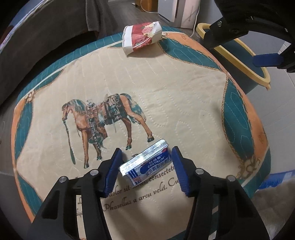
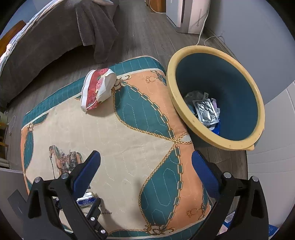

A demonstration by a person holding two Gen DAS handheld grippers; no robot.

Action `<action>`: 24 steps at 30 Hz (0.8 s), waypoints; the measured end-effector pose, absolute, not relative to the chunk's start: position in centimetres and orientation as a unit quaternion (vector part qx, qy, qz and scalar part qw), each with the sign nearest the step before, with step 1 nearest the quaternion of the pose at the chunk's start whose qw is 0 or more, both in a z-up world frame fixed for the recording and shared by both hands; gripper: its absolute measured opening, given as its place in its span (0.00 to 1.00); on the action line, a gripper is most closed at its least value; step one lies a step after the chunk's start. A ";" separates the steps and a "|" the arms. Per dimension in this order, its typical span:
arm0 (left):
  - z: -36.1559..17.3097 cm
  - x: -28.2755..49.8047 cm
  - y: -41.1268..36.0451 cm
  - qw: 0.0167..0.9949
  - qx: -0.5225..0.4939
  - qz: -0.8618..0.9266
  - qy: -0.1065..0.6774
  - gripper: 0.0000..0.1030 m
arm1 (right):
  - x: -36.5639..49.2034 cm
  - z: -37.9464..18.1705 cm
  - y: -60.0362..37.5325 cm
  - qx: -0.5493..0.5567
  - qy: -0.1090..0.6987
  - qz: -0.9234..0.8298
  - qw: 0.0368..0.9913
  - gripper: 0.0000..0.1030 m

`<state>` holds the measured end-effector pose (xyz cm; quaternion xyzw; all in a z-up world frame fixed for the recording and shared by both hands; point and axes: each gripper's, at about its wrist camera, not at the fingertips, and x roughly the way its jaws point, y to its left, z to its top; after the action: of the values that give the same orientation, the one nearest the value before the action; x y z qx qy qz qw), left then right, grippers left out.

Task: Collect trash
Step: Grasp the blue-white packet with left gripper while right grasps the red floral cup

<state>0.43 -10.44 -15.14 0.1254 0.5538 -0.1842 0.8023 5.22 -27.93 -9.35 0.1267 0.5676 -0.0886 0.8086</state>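
Note:
A silver and blue medicine sachet (image 1: 145, 165) lies on the horse-print cloth (image 1: 147, 96). My left gripper (image 1: 145, 166) is open, one finger on each side of the sachet, close to it. The sachet also shows in the right wrist view (image 2: 86, 200), partly hidden behind my fingers. A crumpled red and white floral pack (image 1: 142, 37) lies at the cloth's far edge; it also shows in the right wrist view (image 2: 97, 88). My right gripper (image 2: 145, 169) is open and empty above the cloth, near the teal bin (image 2: 217, 109) with a yellow rim.
The bin holds foil wrappers (image 2: 205, 110) and stands against the cloth's right edge. A grey blanket-covered bed (image 2: 55, 40) is at the back left. A white appliance (image 2: 188, 14) with a cable stands at the back on the wooden floor.

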 end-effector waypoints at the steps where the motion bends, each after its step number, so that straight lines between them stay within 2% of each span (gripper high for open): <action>1: -15.0 0.5 -10.4 0.803 0.126 -0.184 0.553 0.55 | 5.5 -9.3 -27.9 0.127 0.567 -0.086 0.810 0.94; 2: -14.7 0.7 -10.2 0.804 0.123 -0.185 0.551 0.48 | 5.9 -9.2 -27.9 0.123 0.564 -0.081 0.812 0.94; 5: -13.5 1.9 -9.5 0.810 0.112 -0.181 0.547 0.45 | 7.1 -8.7 -27.9 0.108 0.554 -0.075 0.822 0.94; 6: -12.8 2.5 -9.0 0.814 0.107 -0.180 0.541 0.36 | 7.4 -8.6 -27.9 0.109 0.551 -0.073 0.824 0.94; 7: -12.3 3.2 -8.6 0.814 0.107 -0.180 0.542 0.18 | 7.9 -8.5 -28.0 0.115 0.547 -0.070 0.826 0.94; 11: -10.5 5.9 -6.7 0.814 0.107 -0.174 0.544 0.11 | 9.4 -8.7 -28.2 0.132 0.549 -0.064 0.823 0.94; 15: -10.4 8.3 -5.3 0.811 0.150 -0.166 0.541 0.10 | 11.3 -9.1 -27.5 0.128 0.552 -0.054 0.822 0.94; 19: -12.4 9.7 -3.5 0.794 0.077 -0.161 0.581 0.12 | 12.2 -9.7 -26.6 0.096 0.558 -0.051 0.823 0.94; 21: -13.2 9.4 -3.5 0.785 0.077 -0.171 0.591 0.18 | 12.4 -10.1 -26.6 0.097 0.563 -0.054 0.819 0.94; 24: -13.7 8.0 -4.2 0.771 0.082 -0.201 0.598 0.41 | 12.4 -10.4 -26.9 0.131 0.569 -0.054 0.810 0.94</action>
<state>7.98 -4.21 -13.66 0.0825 0.5981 -0.2007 0.7715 12.40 -26.89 -10.37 0.1305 0.5689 -0.0542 0.8101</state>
